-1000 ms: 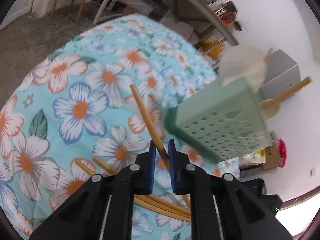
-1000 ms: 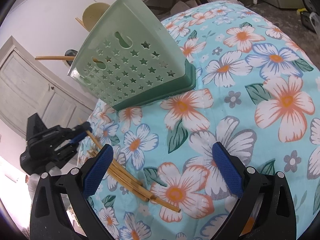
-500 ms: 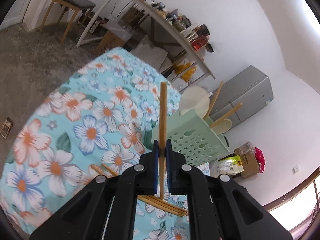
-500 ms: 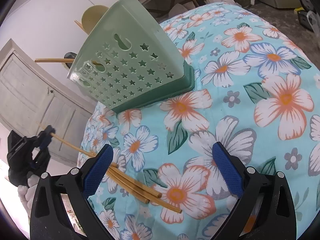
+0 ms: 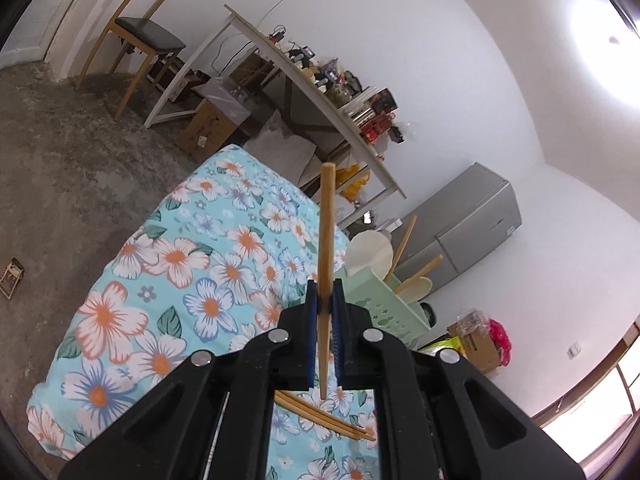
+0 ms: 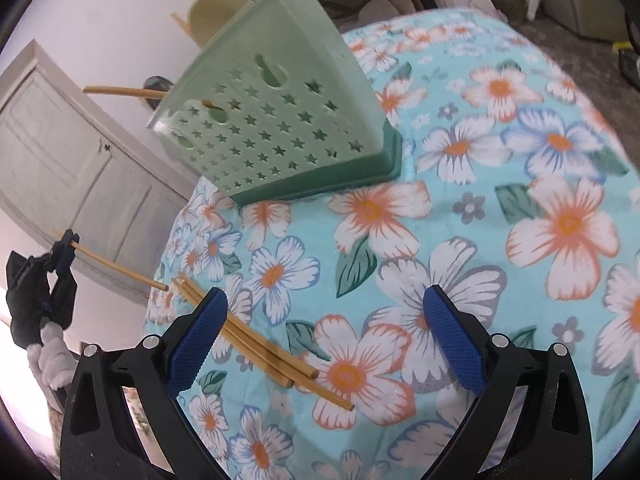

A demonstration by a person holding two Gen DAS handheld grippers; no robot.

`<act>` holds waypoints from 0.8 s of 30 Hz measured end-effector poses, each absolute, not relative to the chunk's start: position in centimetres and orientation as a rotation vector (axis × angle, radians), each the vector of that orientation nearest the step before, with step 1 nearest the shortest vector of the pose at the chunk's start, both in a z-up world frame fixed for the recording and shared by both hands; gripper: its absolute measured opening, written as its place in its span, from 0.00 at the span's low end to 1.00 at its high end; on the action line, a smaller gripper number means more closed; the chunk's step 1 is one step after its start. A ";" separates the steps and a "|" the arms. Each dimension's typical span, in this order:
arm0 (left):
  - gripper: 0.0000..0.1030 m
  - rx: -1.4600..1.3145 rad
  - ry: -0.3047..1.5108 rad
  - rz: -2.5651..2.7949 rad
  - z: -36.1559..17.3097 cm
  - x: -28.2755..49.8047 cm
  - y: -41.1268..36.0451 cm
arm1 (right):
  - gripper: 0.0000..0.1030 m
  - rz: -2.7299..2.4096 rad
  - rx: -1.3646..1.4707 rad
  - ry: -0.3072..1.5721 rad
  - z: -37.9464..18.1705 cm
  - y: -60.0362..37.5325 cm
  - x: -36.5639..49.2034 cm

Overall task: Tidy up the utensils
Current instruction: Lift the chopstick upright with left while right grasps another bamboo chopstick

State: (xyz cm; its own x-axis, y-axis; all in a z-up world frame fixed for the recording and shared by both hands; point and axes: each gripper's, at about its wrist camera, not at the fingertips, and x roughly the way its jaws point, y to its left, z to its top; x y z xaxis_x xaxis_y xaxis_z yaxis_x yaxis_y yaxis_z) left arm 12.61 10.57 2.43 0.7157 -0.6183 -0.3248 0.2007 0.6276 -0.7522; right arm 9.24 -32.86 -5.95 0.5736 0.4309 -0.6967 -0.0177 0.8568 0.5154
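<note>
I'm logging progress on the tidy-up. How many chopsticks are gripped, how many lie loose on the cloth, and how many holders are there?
Chopstick in left gripper: 1
Loose chopsticks on cloth: 3 that I can make out
Holder: 1
Total: 5

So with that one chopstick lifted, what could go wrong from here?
The left gripper pinches the chopstick near one end, so it may pivot or slip before reaching the green holder. The holder already contains utensils, so insertion could snag. The chopstick pile lies near the table edge.
</note>
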 end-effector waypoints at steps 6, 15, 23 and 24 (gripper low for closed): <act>0.06 -0.803 0.563 -0.520 2.4 12.3 12.5 | 0.72 0.281 0.322 0.855 -3.3 -30.2 8.2; 0.06 -0.814 0.494 -0.478 3.1 11.7 15.1 | 0.52 0.460 0.084 0.818 -1.5 -22.7 9.9; 0.06 -0.827 0.459 -0.446 2.9 11.8 16.5 | 0.24 0.613 -0.124 0.887 -2.9 -15.1 13.3; 0.06 -0.828 0.455 -0.442 2.8 11.9 16.6 | 0.23 0.632 -0.146 0.895 -3.1 -14.3 13.6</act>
State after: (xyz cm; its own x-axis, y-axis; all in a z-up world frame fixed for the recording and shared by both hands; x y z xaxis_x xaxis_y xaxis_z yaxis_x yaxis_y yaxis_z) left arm 11.85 16.63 2.85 0.8166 -0.5380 -0.2094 0.1943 0.5977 -0.7778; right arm 13.65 -14.30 -3.14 0.4587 0.4516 -0.7653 -0.5697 0.8104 0.1368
